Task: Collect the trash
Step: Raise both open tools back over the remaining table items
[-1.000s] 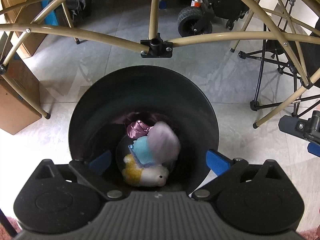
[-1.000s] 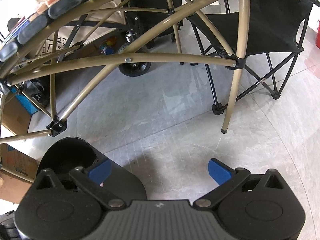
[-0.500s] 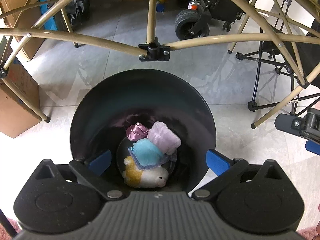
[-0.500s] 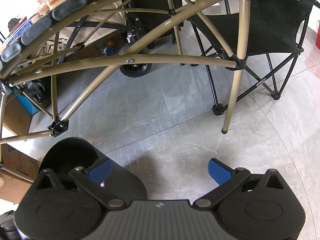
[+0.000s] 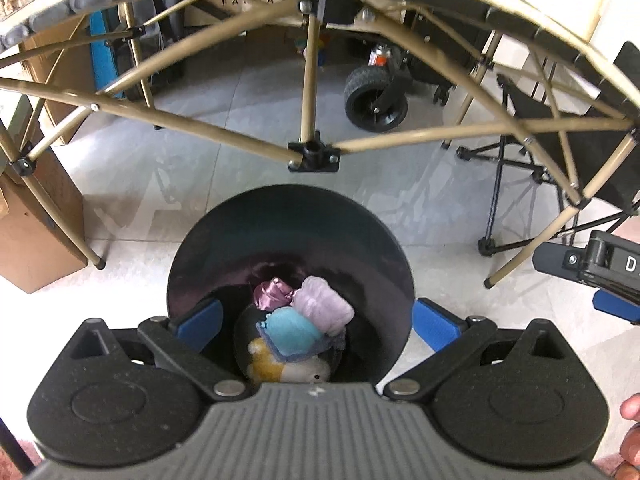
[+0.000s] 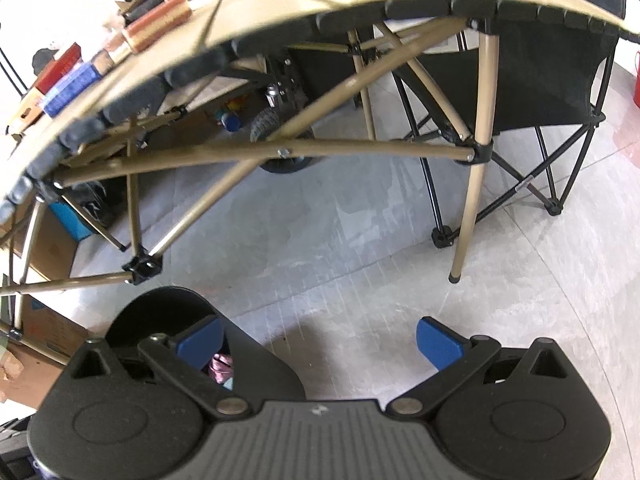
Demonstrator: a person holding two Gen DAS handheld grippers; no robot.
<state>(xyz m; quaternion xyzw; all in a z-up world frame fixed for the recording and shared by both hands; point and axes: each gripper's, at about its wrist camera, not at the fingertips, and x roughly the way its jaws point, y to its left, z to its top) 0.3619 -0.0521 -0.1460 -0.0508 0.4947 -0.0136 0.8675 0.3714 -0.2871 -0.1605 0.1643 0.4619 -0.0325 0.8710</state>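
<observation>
Both grippers are spread wide and hold nothing. The left gripper [image 5: 316, 322] hangs over the round black plastic bin [image 5: 290, 232] on the floor, where the trash lies at the bottom: a crumpled purple foil wrapper [image 5: 273, 293], a lilac wad [image 5: 324, 307], a blue wad [image 5: 291, 333] and a yellow-and-white scrap [image 5: 280, 366].

The next step is probably fetching more from the tan folding worktop [image 6: 256, 36]; keep clear of its crossed legs when rising.

Only the right gripper's [image 6: 320, 338] view shows the worktop's top, carrying a copper-coloured roll [image 6: 158, 22]; only the left view shows the full bin contents.
</observation>
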